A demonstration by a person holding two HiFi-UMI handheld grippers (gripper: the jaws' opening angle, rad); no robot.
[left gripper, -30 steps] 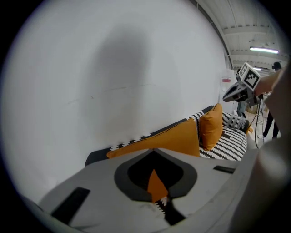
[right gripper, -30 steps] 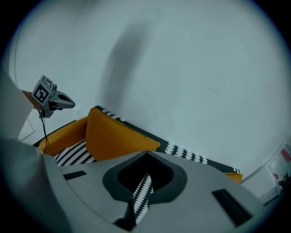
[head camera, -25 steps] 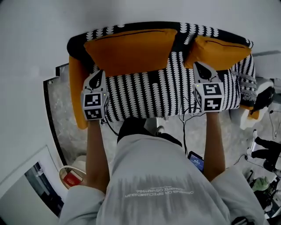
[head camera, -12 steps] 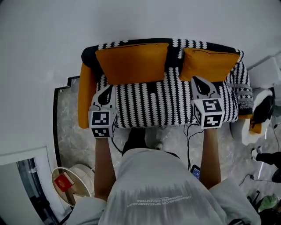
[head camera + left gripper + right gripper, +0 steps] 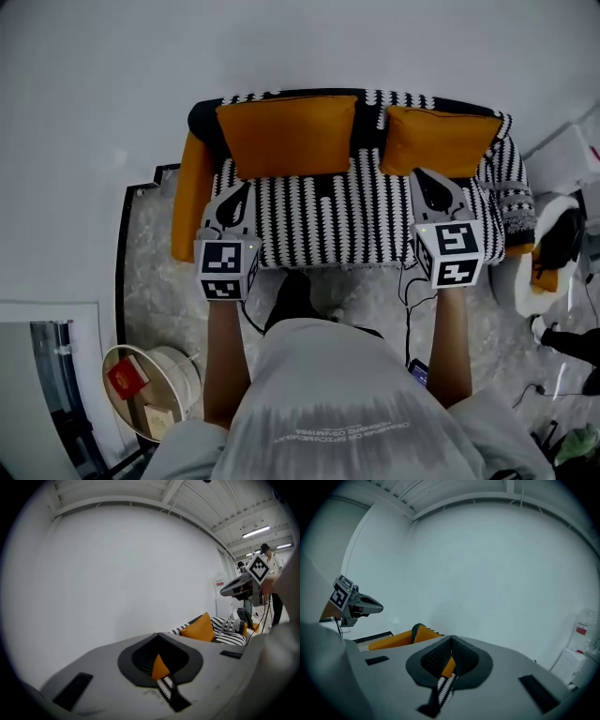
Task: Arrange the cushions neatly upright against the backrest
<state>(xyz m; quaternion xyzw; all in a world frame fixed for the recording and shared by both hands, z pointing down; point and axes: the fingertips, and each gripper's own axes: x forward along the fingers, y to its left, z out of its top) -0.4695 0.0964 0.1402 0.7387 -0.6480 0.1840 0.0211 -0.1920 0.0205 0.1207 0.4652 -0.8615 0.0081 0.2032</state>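
Because they look soft and light, I think the big cushion (image 5: 286, 134) and small cushion (image 5: 441, 141) will squash, so I would pinch a top corner. Both stand against the sofa (image 5: 328, 217) back. My left hand-held gripper (image 5: 233, 193) and right hand-held gripper (image 5: 431, 181) are closed, empty.

My head view looks steeply down from above the person (image 5: 328, 394), taking in the whole sofa (image 5: 356, 216) against a white wall (image 5: 281, 47), with the left gripper (image 5: 234, 195) and right gripper (image 5: 433, 183) near its front edge. Each gripper view sits low, close behind its own jaws, facing that wall and tilted upward. The left one catches the right gripper at its right edge, the right one catches the left gripper at its left, and all three share the sofa.
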